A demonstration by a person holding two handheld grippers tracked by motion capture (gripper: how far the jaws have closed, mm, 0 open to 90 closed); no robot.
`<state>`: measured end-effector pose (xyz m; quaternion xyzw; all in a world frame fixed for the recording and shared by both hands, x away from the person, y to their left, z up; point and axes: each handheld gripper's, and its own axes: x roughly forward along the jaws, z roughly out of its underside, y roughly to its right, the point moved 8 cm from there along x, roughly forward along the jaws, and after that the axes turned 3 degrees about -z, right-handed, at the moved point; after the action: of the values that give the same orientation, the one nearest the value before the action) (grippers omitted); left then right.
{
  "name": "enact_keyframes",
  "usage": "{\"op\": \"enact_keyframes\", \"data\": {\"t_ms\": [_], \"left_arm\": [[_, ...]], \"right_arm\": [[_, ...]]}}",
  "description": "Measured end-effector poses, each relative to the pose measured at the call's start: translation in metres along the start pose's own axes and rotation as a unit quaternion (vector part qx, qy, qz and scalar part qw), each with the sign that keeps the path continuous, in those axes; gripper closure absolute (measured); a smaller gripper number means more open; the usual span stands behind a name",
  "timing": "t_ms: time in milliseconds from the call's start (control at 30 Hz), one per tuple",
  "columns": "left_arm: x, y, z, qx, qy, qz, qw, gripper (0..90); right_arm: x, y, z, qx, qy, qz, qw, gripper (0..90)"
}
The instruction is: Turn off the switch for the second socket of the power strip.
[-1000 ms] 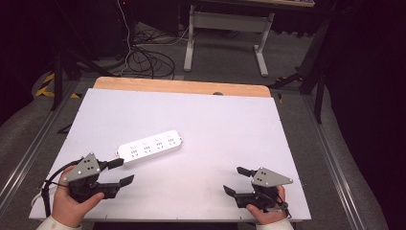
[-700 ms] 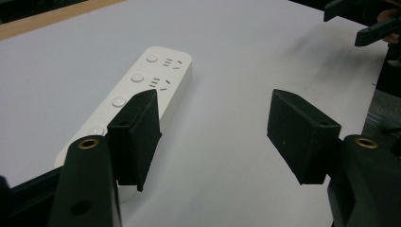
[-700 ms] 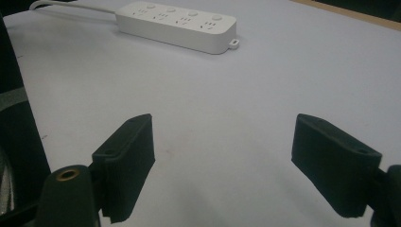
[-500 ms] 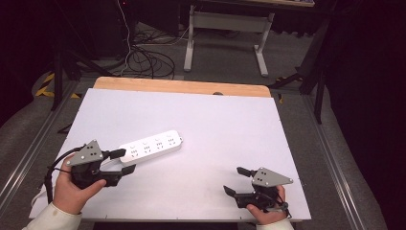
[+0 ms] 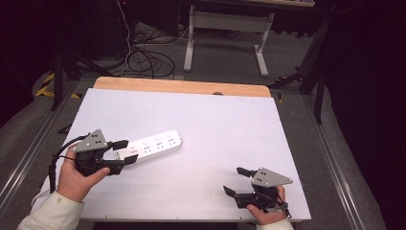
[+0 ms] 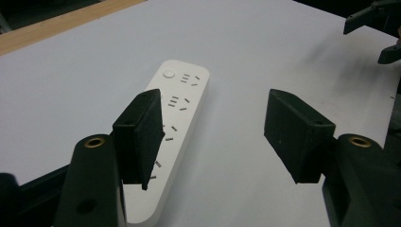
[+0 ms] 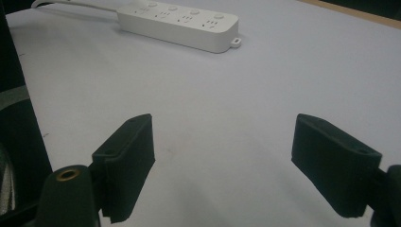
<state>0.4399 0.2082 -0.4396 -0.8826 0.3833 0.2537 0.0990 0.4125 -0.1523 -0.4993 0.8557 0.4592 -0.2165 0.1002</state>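
Note:
A white power strip [image 5: 153, 145] lies flat on the white table [image 5: 215, 124], left of centre, angled up to the right. My left gripper [image 5: 125, 151] is open at the strip's near left end. In the left gripper view the power strip [image 6: 175, 109] runs away under the left jaw, while the right jaw hangs over bare table; the left gripper [image 6: 215, 101] holds nothing. My right gripper [image 5: 233, 180] is open and empty near the front right edge, pointing left. In the right gripper view, the right gripper [image 7: 222, 137] faces the distant power strip [image 7: 179, 21].
The strip's white cable [image 7: 71, 5] trails off toward the table's left. A wooden strip [image 5: 182, 87] borders the far edge. Beyond it on the floor are black cables [image 5: 143, 57] and a white desk frame [image 5: 225, 28]. The other gripper [image 6: 378, 23] shows far off.
My left gripper has moved forward and right to the strip's near end, one jaw now over it. The right gripper has stayed put.

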Motion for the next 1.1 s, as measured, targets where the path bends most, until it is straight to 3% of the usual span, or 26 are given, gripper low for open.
{"op": "enact_keyframes", "data": {"t_ms": [333,500,567,733,867,1100], "left_arm": [[0.011,-0.016,-0.009,-0.010,-0.005,-0.008,0.9999,40.3],[0.021,-0.029,-0.012,-0.035,0.003,-0.008,0.9994,43.5],[0.024,-0.033,-0.012,-0.035,0.003,-0.016,0.9992,44.3],[0.033,-0.038,-0.012,-0.043,0.009,-0.019,0.9989,47.6],[0.042,-0.040,-0.013,-0.036,0.019,-0.019,0.9990,51.3],[0.052,-0.044,-0.010,-0.049,0.010,-0.029,0.9984,59.1]], "right_arm": [[0.000,0.001,0.001,0.000,-0.002,0.004,1.0000,22.9],[0.000,0.001,0.001,-0.001,-0.002,0.004,1.0000,22.9],[0.000,0.001,0.001,-0.001,-0.002,0.003,1.0000,22.9],[0.000,0.001,0.001,-0.001,-0.002,0.002,1.0000,22.9],[0.000,0.001,0.001,-0.001,-0.003,0.003,1.0000,22.9],[0.000,0.001,0.001,0.001,-0.001,0.002,1.0000,22.9]]}}
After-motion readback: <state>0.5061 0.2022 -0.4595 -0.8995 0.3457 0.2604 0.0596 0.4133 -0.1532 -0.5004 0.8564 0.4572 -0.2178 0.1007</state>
